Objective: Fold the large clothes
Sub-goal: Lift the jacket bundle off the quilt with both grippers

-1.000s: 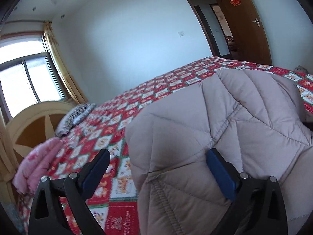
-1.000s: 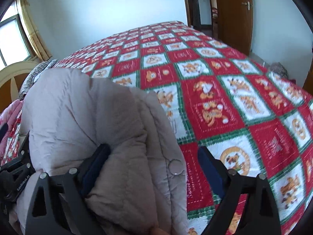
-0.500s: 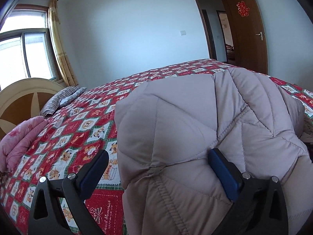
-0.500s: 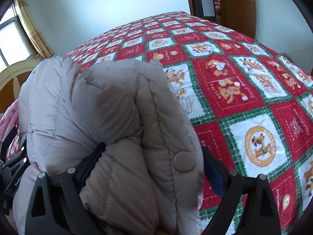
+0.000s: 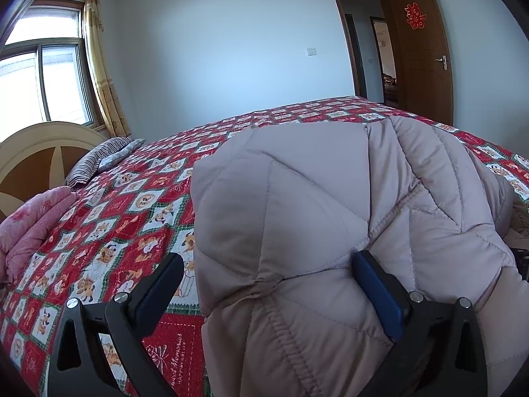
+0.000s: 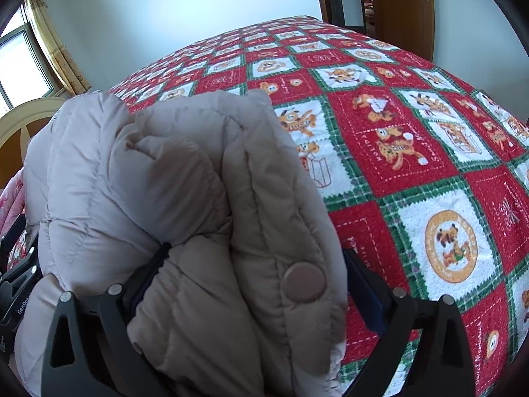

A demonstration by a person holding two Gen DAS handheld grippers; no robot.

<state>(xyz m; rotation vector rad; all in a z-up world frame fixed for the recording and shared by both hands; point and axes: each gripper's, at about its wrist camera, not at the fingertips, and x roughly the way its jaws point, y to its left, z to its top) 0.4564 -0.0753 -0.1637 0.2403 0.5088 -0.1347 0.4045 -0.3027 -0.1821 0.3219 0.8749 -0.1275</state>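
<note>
From my left-hand camera, a bed (image 5: 139,198) covered in a red, white and green patchwork quilt fills the room under pale walls. A window (image 5: 43,86) with a yellow curtain (image 5: 102,76) sits at the left, above a cream and brown headboard (image 5: 36,152). A striped pillow (image 5: 102,158) and a folded pink blanket (image 5: 29,225) lie by it. A brown door (image 5: 426,53) stands open at the right.

The beige quilted coat (image 5: 314,231) hides the quilt beneath it and runs off the bottom edge. My left tongs (image 5: 264,284) are spread wide, the coat's bulk lying between the fingers and over the right one; the left finger is clear of it. I can't tell if they grip anything.

From my right-hand camera, the same quilt (image 6: 396,139) stretches toward the door (image 6: 403,3). The bundled coat (image 6: 185,198) covers the left half, with a round snap (image 6: 304,281) facing me. My right tongs (image 6: 254,284) are spread wide around the thick roll, both fingers pressed against it.
</note>
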